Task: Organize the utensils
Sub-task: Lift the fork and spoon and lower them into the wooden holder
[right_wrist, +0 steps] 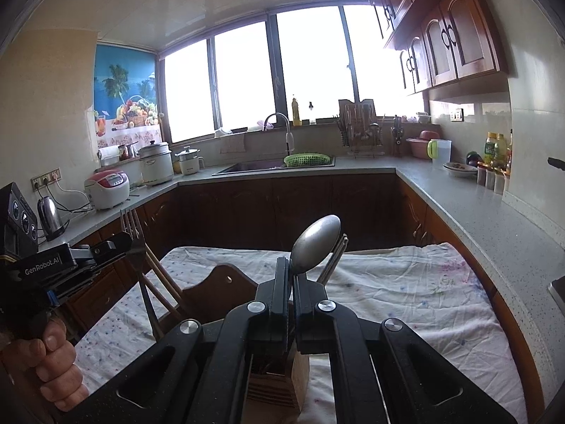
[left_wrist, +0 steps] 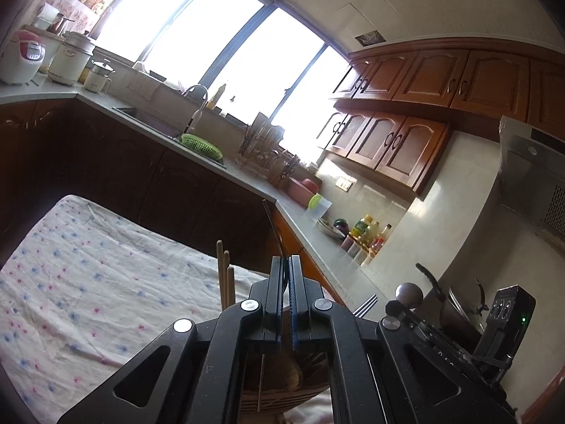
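Right under our right gripper (right_wrist: 292, 275) sits the wooden utensil holder (right_wrist: 279, 378), slatted and standing on the floral cloth (right_wrist: 406, 304) that covers the table. Our right fingers are pressed narrow around the neck of a metal spoon (right_wrist: 316, 243), bowl up, rising straight out between the pads, with another metal handle (right_wrist: 333, 258) leaning just behind it. Over on the left of this view, our left gripper (right_wrist: 123, 243) comes in from the side, pinched on a fork (right_wrist: 136, 240) whose tines point up and whose handle slants down toward the holder, next to wooden chopsticks (right_wrist: 162, 282). From the left wrist view, the left gripper (left_wrist: 286, 272) has its fingers nearly closed, with the dark thin edge of the fork (left_wrist: 272, 222) sticking up between them. Chopstick tips (left_wrist: 224, 268) poke up just to the left, and the holder's wooden compartments (left_wrist: 279, 385) lie below the fingers. Fork tines (left_wrist: 365, 305) peek out to the right. Beyond, the kitchen counter (right_wrist: 459, 201) wraps around us.
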### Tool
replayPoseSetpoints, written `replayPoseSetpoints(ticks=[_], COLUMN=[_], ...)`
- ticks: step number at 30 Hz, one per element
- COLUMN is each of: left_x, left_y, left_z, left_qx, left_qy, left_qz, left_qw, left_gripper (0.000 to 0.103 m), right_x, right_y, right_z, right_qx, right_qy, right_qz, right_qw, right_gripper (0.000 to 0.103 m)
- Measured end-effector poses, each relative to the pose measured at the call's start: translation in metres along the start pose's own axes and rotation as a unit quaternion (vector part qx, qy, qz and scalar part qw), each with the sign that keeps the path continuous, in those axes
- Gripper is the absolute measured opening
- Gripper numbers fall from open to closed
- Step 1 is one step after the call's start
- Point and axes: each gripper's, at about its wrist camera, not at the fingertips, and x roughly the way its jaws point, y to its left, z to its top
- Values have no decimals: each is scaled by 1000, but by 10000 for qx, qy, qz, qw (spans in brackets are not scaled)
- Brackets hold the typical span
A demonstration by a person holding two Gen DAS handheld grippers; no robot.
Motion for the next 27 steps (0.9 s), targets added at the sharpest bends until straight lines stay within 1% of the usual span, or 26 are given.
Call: replayPoseSetpoints(ticks=[2, 5, 8, 11, 15, 18, 23, 27], left_x=[3, 10, 22, 31, 31, 28, 26, 21], left_y=[-1, 2, 6, 7, 8, 10, 12, 12], left_z=[2, -6, -21, -37, -55, -63, -60, -50], left_qx=[41, 105, 152, 278, 292, 261, 289, 286], left_qy=[-140, -297, -287, -111, 142, 337, 562, 592], left_qz=[0, 93, 238, 379, 416, 420, 472, 467], left_qw=[9999, 9995, 9992, 9988, 9986, 9982, 9969, 9967], left_gripper=[1, 1, 1, 1, 1, 1, 2, 2], right_x=[0, 8, 19, 25, 28, 32, 38, 40], right_y=[1, 2, 2, 2, 1, -2, -5, -9], right_z=[6, 7, -1, -12, -25, -33, -44, -47], right_qx=[-15, -48, -67, -69, -74, -38, 60, 197], right_qy=[-95, -94, 9, 117, 298, 480, 744, 806], right_qz=[-19, -60, -108, -106, -38, 41, 87, 92], right_qw=[10000, 9999, 9999, 9999, 9995, 9988, 9972, 9965], right_gripper=[2, 2, 2, 2, 2, 2, 2, 2])
